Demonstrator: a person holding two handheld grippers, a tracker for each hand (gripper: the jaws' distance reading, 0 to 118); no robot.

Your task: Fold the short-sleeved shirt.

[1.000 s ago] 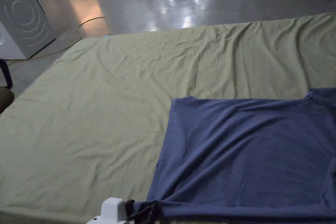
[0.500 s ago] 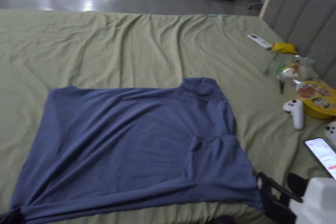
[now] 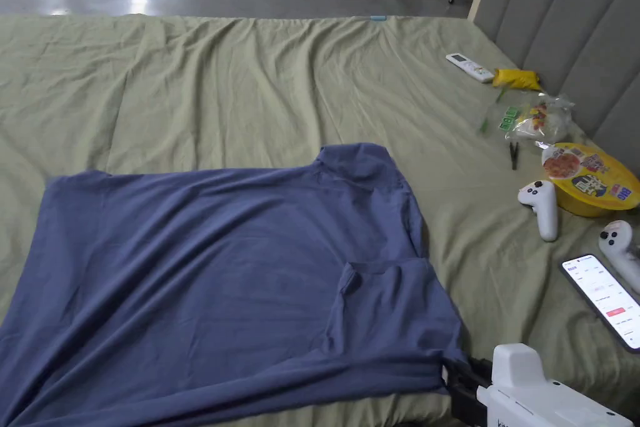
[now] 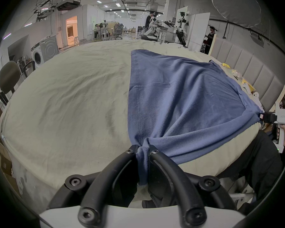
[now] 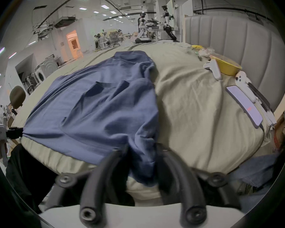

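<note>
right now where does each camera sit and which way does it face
Head view: above the bed's near edge, looking down across the blue shirt on the green sheet; the right gripper shows.
Left gripper view: low at the shirt's hem corner, facing along the bed; left gripper clamps cloth.
Right gripper view: low at the sleeve end; right gripper clamps cloth.
Both gripper views share the shirt and each other's gripper.

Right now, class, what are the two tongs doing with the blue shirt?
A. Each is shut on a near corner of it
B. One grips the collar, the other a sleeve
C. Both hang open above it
A: the left tongs pinch bunched cloth of the blue shirt at one near corner, and the right tongs pinch the other.
</note>
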